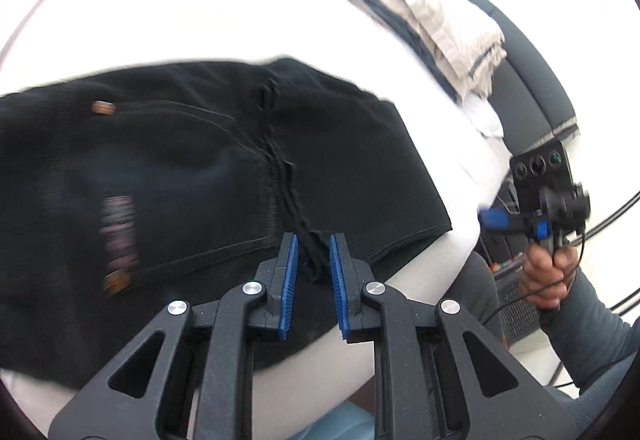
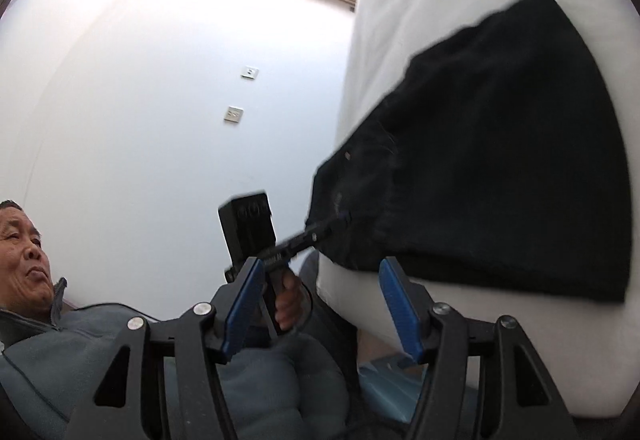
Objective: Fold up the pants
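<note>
Left gripper [image 1: 314, 272] nearly closed, pinching black pants [image 1: 200, 160] on the white bed [image 1: 200, 12]. Right gripper [image 2: 320, 308] wide open, empty.

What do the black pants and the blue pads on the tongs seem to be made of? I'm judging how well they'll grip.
Black pants: likely matte cotton denim, shown by stitched seams and rivets. Blue pads: probably ridged rubber or soft plastic, going by their toothed faces.

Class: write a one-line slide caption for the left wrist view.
Left gripper pinches black pants on a white bed.
</note>
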Demonstrator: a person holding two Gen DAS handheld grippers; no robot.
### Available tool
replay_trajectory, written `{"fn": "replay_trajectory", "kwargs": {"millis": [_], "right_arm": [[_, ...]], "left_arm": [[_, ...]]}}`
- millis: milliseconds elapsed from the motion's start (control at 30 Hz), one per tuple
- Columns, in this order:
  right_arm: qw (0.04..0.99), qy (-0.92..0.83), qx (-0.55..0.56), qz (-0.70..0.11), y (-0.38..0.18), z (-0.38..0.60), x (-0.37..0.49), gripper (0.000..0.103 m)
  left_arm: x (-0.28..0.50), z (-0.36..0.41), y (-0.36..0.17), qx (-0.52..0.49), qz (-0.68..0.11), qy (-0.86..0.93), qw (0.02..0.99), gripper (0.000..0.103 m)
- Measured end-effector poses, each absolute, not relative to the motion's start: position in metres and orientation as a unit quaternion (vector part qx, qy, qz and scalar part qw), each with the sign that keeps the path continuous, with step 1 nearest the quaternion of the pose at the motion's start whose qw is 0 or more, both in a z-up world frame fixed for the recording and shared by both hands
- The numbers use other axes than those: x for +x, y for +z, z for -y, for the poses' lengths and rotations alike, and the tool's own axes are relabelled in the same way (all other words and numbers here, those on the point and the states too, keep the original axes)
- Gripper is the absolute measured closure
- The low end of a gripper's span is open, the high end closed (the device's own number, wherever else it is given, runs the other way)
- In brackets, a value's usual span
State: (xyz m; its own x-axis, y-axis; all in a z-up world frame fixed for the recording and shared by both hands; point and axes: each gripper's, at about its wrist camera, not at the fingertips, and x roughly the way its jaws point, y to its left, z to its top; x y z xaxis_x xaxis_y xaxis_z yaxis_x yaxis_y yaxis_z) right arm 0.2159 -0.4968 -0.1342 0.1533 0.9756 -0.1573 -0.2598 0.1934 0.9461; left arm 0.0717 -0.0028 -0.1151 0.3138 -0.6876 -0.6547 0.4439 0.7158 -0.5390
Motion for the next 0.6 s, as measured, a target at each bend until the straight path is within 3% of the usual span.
{"fn": "replay_trajectory", "kwargs": {"millis": [100,167,200,233,367,600], "right_arm": [[0.636,0.495,0.426,-0.412,-0.123,0.462,0.251,0.038],[0.627,0.498,0.432,-0.414,-0.122,0.432,0.27,0.037],[0.621,0.505,0.431,-0.417,-0.122,0.415,0.276,0.037],[0.618,0.509,0.425,-0.421,-0.12,0.395,0.281,0.037],[0.601,0.525,0.414,-0.438,-0.125,0.347,0.284,0.037],[0.599,0.514,0.428,-0.441,-0.131,0.338,0.28,0.037]], "left_arm": [[0.05,-0.052,-0.102,-0.16,-0.437,-0.305,0.831,0.082],[0.036,-0.094,-0.101,-0.206,-0.42,-0.252,0.847,0.045],[0.029,-0.114,-0.102,-0.235,-0.408,-0.225,0.853,0.012],[0.019,-0.136,-0.104,-0.265,-0.393,-0.195,0.859,0.003],[0.001,-0.181,-0.125,-0.326,-0.394,-0.133,0.849,0.003],[0.021,-0.191,-0.173,-0.42,-0.427,-0.125,0.791,0.003]]}}
